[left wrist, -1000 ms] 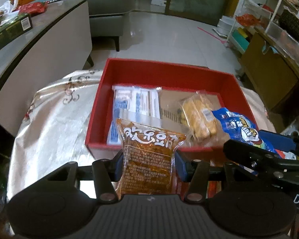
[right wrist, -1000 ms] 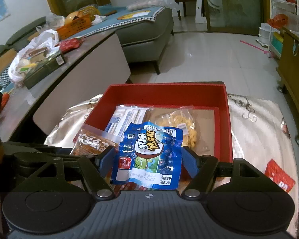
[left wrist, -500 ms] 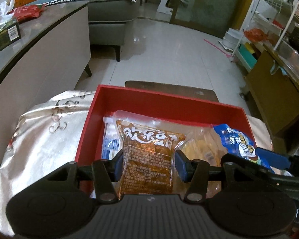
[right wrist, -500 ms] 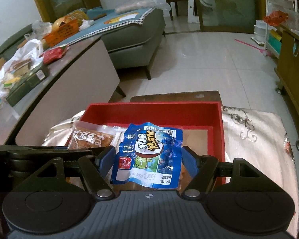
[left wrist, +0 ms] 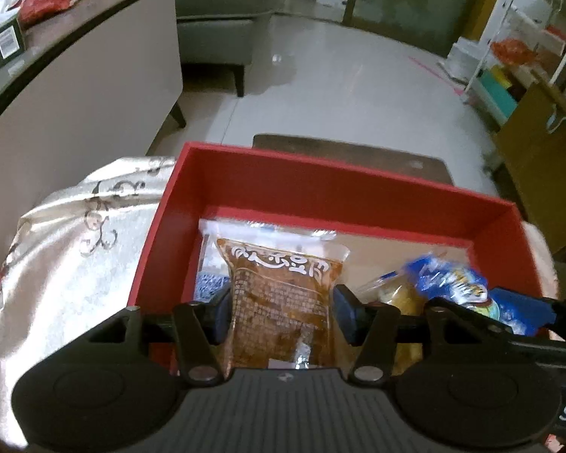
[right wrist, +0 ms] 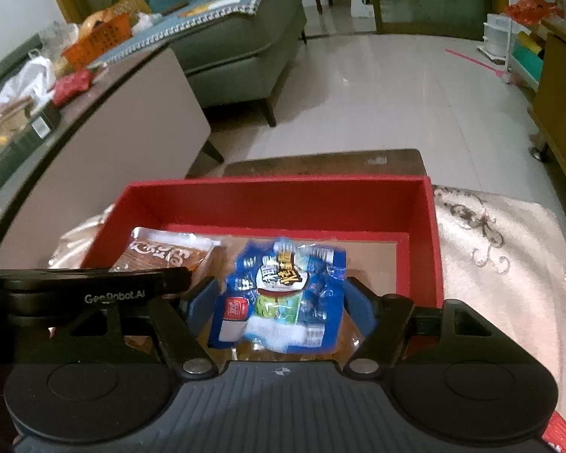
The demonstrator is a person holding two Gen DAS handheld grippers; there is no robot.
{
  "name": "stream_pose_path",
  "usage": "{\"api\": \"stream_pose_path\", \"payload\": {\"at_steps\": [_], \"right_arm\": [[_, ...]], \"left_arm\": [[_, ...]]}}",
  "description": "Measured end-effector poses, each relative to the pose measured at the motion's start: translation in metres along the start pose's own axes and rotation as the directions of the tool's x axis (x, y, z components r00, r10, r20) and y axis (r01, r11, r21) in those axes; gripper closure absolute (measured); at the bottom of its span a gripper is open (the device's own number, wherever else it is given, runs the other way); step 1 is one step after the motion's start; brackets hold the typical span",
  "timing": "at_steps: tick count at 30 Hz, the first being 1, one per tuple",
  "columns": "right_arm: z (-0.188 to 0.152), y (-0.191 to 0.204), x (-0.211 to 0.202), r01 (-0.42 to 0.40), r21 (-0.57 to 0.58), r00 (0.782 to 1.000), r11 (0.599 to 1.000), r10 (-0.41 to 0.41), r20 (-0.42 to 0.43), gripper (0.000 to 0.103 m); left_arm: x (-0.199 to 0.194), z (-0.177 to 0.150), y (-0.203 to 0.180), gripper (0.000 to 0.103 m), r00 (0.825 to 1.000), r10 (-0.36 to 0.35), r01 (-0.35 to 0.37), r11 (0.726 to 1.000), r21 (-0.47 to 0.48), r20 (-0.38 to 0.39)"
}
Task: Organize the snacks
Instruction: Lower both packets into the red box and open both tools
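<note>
Over the red box, each tongs seemingly grips a packet: brown, blue.

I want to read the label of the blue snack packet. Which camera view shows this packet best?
The right wrist view: the blue snack packet sits centred between the right gripper fingers, front label facing the camera. The left wrist view shows it only at the edge, blurred and partly hidden.

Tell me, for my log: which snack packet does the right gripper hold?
The blue packet, between the right gripper's fingers; the brown packet is in the left gripper.
</note>
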State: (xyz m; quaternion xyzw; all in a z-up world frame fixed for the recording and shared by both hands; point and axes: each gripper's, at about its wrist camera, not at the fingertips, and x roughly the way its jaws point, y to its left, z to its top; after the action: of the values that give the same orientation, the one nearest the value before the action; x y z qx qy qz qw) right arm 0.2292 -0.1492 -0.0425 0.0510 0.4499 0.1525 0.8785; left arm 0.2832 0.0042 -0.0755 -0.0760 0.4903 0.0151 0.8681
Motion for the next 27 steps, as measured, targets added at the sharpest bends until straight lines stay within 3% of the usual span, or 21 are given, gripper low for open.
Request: {"api": "stream_pose_path", "payload": {"at_steps": [8, 27], "right_arm": [[0.001, -0.003, 0.004, 0.018, 0.025, 1.0, 1.0, -0.018, -0.01, 0.019], [-0.001, 0.003, -0.033, 0.013, 0.035, 0.999, 0.999, -0.014, 0.044, 0.016]], "left_arm": [[-0.004, -0.002, 0.004, 0.041, 1.0, 0.007, -0.007, 1.0, 0.008, 0.0], [-0.049, -0.013, 0.006, 0.04, 0.998, -0.028, 0.027, 1.0, 0.004, 0.052]]}}
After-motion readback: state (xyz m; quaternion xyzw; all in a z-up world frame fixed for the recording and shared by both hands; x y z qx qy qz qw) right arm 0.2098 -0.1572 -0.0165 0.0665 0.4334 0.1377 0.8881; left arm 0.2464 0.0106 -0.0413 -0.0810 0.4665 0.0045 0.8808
